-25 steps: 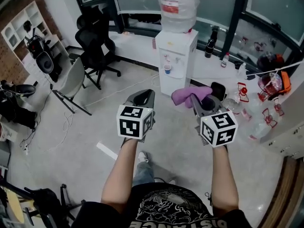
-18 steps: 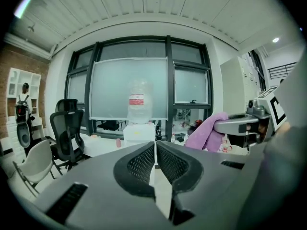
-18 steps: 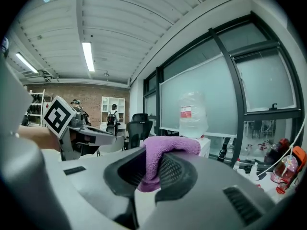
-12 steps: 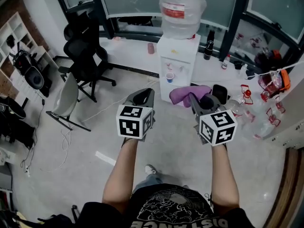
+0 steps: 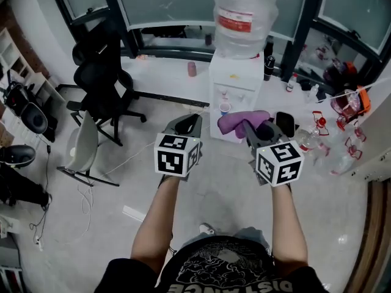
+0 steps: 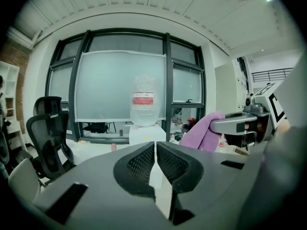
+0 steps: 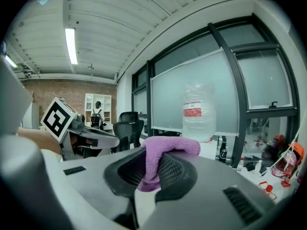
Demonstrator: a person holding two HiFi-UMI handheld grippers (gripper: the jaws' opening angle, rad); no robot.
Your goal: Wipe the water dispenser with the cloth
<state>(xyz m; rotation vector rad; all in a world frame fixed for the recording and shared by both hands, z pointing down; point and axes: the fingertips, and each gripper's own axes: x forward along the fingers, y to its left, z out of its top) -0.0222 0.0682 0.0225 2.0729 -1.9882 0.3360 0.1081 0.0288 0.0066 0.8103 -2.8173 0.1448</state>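
Observation:
A white water dispenser (image 5: 238,81) with a clear bottle (image 5: 244,17) on top stands ahead by the window wall; it also shows in the left gripper view as the water dispenser (image 6: 143,133) and in the right gripper view by its bottle (image 7: 197,111). A purple cloth (image 5: 241,121) is pinched in my right gripper (image 5: 259,128), which is shut on it; the cloth (image 7: 160,155) folds over the jaws. My left gripper (image 5: 186,125) is shut with nothing in it, its jaws nearly touching. Both grippers hover short of the dispenser, apart from it.
Black office chairs (image 5: 101,72) and a grey folding chair (image 5: 82,148) stand at the left. Bottles and red items (image 5: 324,136) lie on the floor at the right. A small cup (image 5: 225,108) sits at the dispenser's taps. A person (image 7: 97,113) stands far back.
The dispenser has come closer and shifted right in the head view as I stepped toward it. Both grippers keep their pose, the cloth still held.

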